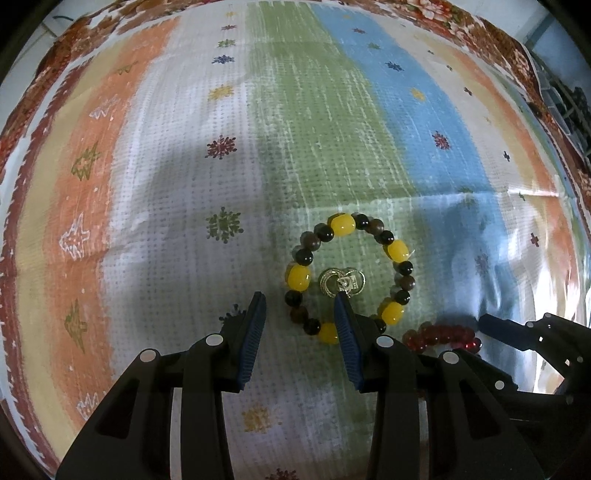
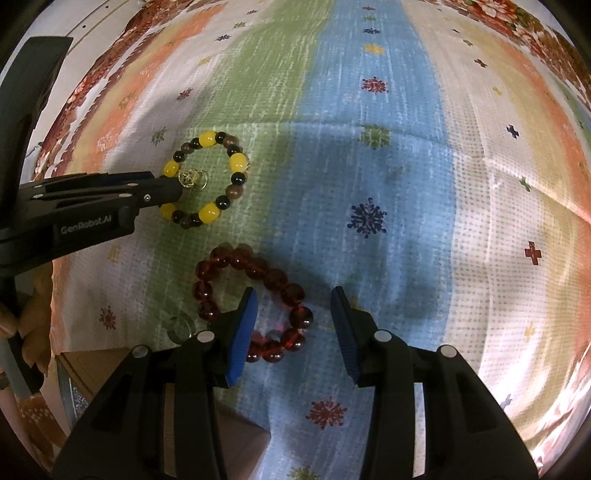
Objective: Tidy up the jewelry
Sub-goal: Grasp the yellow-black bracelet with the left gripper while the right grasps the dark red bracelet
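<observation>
A bracelet of yellow and dark beads (image 1: 397,250) lies on the striped cloth; it also shows in the right wrist view (image 2: 207,139). Gold rings (image 1: 332,279) lie inside its loop (image 2: 191,178). My left gripper (image 1: 300,302) is open; its right finger tip rests at the rings, over the bracelet's near side. A dark red bead bracelet (image 2: 255,267) lies nearer, also seen in the left wrist view (image 1: 439,334). My right gripper (image 2: 293,297) is open and empty; its left finger lies over the red bracelet's loop.
The striped patterned cloth (image 2: 369,147) covers the table. A small clear ring-like piece (image 2: 180,325) lies left of the red bracelet. A brown cardboard box (image 2: 96,369) stands at the near left edge. A flowered cloth border (image 1: 498,33) runs along the far side.
</observation>
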### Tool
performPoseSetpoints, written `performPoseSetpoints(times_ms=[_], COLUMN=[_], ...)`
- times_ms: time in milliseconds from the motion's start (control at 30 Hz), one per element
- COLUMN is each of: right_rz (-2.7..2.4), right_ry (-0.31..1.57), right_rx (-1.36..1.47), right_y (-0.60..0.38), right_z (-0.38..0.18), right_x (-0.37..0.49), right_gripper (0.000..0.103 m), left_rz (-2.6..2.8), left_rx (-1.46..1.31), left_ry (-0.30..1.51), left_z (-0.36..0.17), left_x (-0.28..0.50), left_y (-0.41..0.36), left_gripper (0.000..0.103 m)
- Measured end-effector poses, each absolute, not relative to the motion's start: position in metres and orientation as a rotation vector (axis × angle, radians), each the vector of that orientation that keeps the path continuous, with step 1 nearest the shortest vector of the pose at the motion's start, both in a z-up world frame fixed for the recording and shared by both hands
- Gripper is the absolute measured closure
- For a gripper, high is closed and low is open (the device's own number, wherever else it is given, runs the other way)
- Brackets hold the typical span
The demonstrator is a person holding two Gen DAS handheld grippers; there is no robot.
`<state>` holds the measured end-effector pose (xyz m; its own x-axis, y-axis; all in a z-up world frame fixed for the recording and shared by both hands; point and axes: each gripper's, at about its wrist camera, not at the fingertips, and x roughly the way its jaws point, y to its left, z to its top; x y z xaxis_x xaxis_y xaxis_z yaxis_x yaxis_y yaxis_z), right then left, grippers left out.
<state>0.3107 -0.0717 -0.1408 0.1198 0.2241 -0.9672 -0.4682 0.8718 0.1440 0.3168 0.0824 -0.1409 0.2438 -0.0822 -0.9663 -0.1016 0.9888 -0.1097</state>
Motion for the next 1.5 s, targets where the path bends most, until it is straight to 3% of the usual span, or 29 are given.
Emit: performPoseSetpoints(times_ms=[133, 200, 267, 333, 367, 1500], right_rz=[0.51, 0.505, 0.473, 0.474, 0.476, 0.576], right_ry=[1.359, 1.355, 1.342, 1.339, 1.34, 1.177], right_rx=[-0.221, -0.232, -0.277, -0.285, -0.281, -0.242], right_y=[-0.07, -0.069, -0.067, -0.067, -0.067, -0.054], right_z=[-0.142, -0.142, -0.144, -0.143, -0.143, -0.068], right_x=[0.31, 0.309, 0.308, 0.308, 0.308, 0.282], right_gripper=[0.06, 0.062, 0.077, 0.087, 0.087, 0.088], left_rz=[0.018, 0.028, 0.042, 0.053, 0.045, -0.058], left_rx=[-0.118, -0.084, -0.069, -0.07, -0.081, -0.209], left_ry=[1.324, 1.324, 1.324, 1.325, 1.328, 1.158], left_z=[-0.142, -0.143, -0.144, -0.144, -0.145, -0.069], left_x=[0.318, 0.318, 0.317, 0.318, 0.318, 0.296], left_y=[0.077, 0.073, 0.073, 0.075, 0.075, 0.07], left_gripper=[0.065, 0.071, 0.08, 0.091, 0.093, 0.094])
